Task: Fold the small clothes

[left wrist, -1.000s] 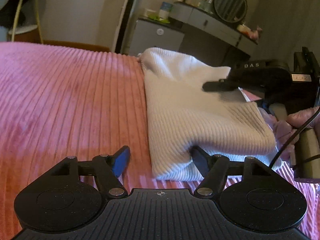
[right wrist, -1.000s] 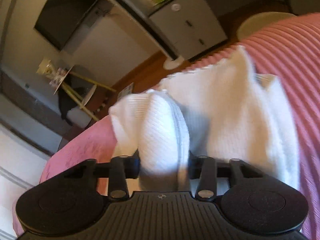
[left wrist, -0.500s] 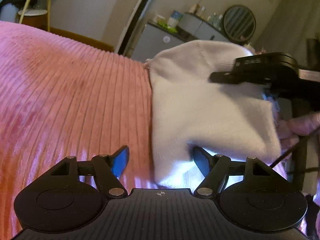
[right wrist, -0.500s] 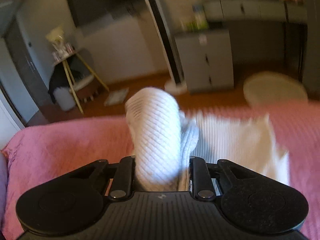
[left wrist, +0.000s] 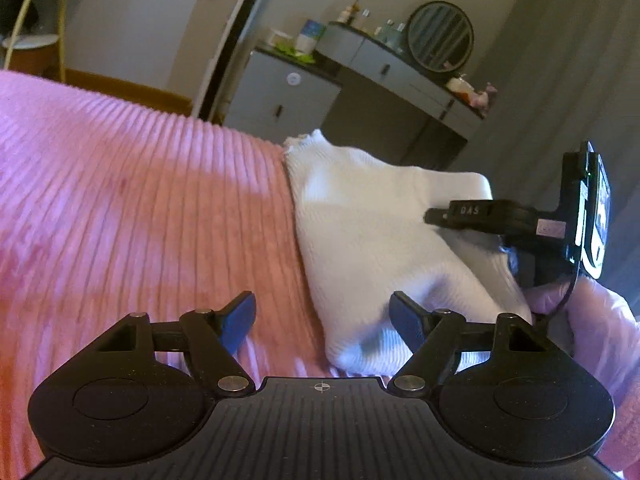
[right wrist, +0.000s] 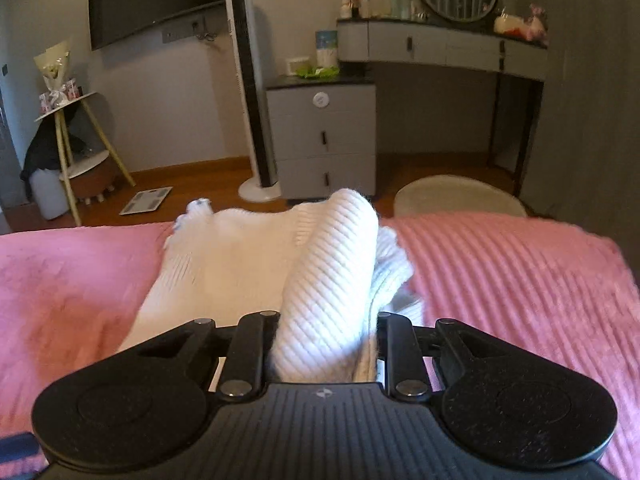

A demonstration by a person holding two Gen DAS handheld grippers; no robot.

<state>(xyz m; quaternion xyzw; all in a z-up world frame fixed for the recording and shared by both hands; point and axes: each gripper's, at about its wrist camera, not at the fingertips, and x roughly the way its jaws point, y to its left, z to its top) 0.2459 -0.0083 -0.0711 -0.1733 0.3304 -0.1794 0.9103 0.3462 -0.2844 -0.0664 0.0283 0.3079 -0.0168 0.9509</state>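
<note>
Both grippers meet white knit garment (right wrist: 256,264): right gripper (right wrist: 324,344) clamps, left gripper (left wrist: 324,316) spread.

2 low wrist views, sharing white knit (left wrist: 372,240), dresser (right wrist: 440,44)

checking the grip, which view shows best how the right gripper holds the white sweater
The right wrist view: the right gripper is shut on a bunched fold of the white sweater. The left wrist view shows it only side-on, reaching over the sweater, its pinch hidden.
</note>
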